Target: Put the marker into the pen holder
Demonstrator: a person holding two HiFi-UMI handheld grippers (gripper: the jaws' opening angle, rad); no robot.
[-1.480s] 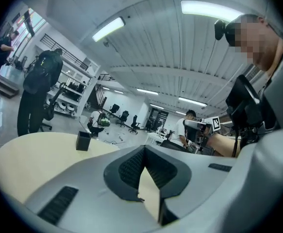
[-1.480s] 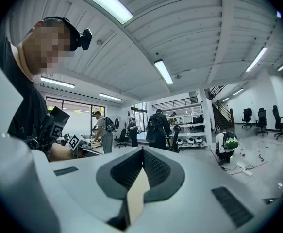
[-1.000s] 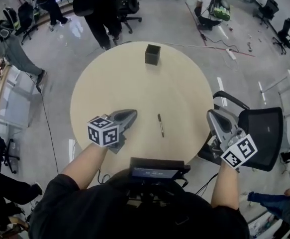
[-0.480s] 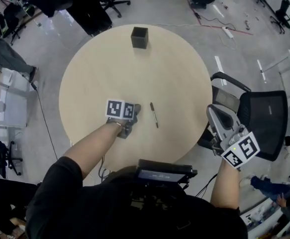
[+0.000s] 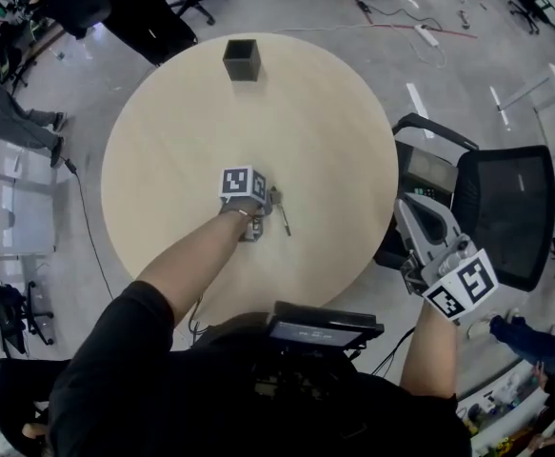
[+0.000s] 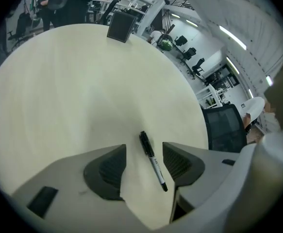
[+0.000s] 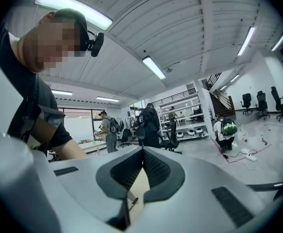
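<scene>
Delta vs earlier frames: left gripper point(image 5: 273, 201) has moved right across the table point(image 5: 163, 160). It was well left of the marker point(image 5: 281, 219), then just beside it, and now straddles it. Its jaws were together before and are opening now. In the left gripper view the marker point(image 6: 152, 165) lies flat on the table between the two pads, nearer the pad on that view's right, and neither pad presses on it. Cap end points away from the gripper, roughly toward the far edge.

Right gripper point(image 5: 408, 215) is about where it was: off the table's right edge, near the office chair point(image 5: 505, 208), and raised. Right gripper view shows its fingers closed against each other, nothing between them point(image 7: 142, 154).

The head view has shifted too, so the pen holder point(image 5: 242, 60) sits further up-left in frame than before. The marker is not in it; the two are well apart.

Surface: round, pale wood-tone table, bare apart from the marker and the black square pen holder point(image 6: 120, 26), which stands upright near the far edge.

Room: open office or lab with a glossy grey floor. A cable and power strip point(image 5: 427, 35) lie on the floor beyond the table. People stand at upper left. Ceiling strip lights and shelving show in the right gripper view.
</scene>
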